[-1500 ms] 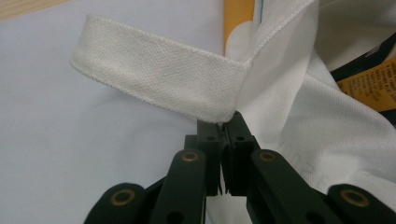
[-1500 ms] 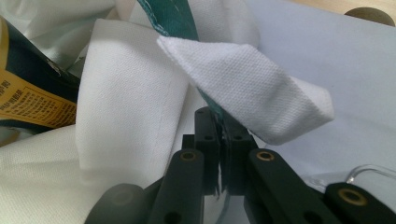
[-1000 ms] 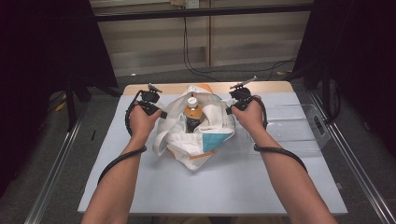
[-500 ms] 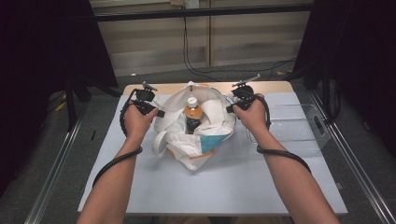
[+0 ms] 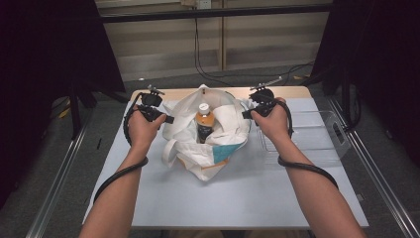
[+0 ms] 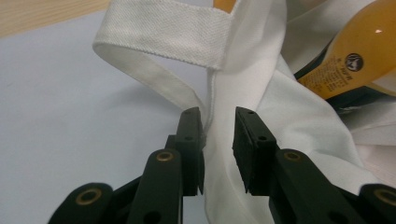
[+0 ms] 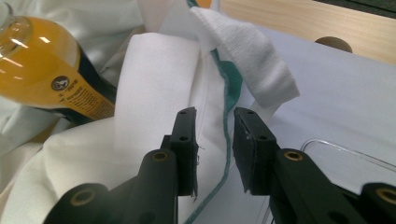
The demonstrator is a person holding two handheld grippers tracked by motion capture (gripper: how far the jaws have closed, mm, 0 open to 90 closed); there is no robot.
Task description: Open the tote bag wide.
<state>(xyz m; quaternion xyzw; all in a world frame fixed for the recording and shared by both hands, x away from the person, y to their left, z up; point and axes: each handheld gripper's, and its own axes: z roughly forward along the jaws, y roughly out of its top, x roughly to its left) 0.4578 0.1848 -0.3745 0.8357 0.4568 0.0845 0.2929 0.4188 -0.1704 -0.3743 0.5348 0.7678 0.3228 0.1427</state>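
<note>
Left tool [image 5: 157,110] hangs at the left edge of a white cloth bag [image 5: 218,148], its jaws apart after just opening; in the left gripper view [image 6: 214,122] the bag's seamed edge runs up between the pads without being pinched. Right tool [image 5: 253,108] sits at the bag's opposite edge, jaws likewise parted after just opening, and in the right gripper view [image 7: 215,122] the bag's green-trimmed hem lies in the gap, loose.

Between the two tools the bag slumps open, soft and creased, with a woven white handle [image 6: 159,28] looping out beside the left tool and a teal and orange print on its near face. Inside it stands a bottle [image 5: 204,123] of amber drink with a white cap and a dark label.

Under both tools spreads a pale grey worktop [image 5: 228,198] with a wooden strip at its far edge. To the right of the right tool rests a clear plastic tray [image 5: 317,141]. Beyond are dark curtains at both sides, a pale wall and cables on the floor
</note>
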